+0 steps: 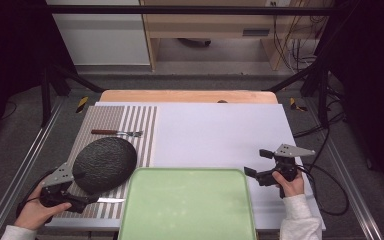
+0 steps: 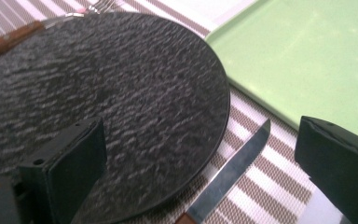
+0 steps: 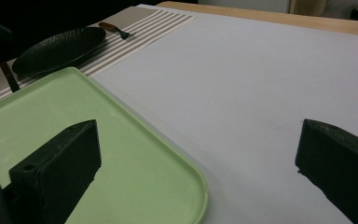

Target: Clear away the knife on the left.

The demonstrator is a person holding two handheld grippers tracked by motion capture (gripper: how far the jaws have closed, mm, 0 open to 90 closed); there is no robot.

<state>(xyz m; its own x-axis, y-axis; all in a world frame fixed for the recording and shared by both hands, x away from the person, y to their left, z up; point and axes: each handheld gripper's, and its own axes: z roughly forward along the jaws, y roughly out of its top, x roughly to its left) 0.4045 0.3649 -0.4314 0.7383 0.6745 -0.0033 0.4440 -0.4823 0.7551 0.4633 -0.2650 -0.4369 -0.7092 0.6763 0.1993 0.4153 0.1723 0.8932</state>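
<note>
A round black textured plate (image 1: 104, 164) (image 2: 107, 93) lies on a brown-and-white striped placemat (image 1: 135, 125). A wood-handled fork (image 1: 117, 132) rests beyond the plate. A knife (image 1: 107, 200) (image 2: 235, 172) lies between the plate and a pale green tray (image 1: 187, 205) (image 2: 307, 56) at the table's front. My left gripper (image 1: 87, 189) (image 2: 200, 154) is open, one jaw over the plate's near edge, the knife blade in the gap, touching nothing. My right gripper (image 1: 256, 162) (image 3: 198, 158) is open and empty, straddling the tray's far right corner (image 3: 186, 186) and the white mat.
A white mat (image 1: 220, 135) (image 3: 261, 84) covers the table's middle and right. The wooden table edge (image 1: 190, 96) runs along the back. Black frame legs and cables stand beyond the table. The plate (image 3: 58, 51) and fork (image 3: 114, 28) appear far off in the right gripper view.
</note>
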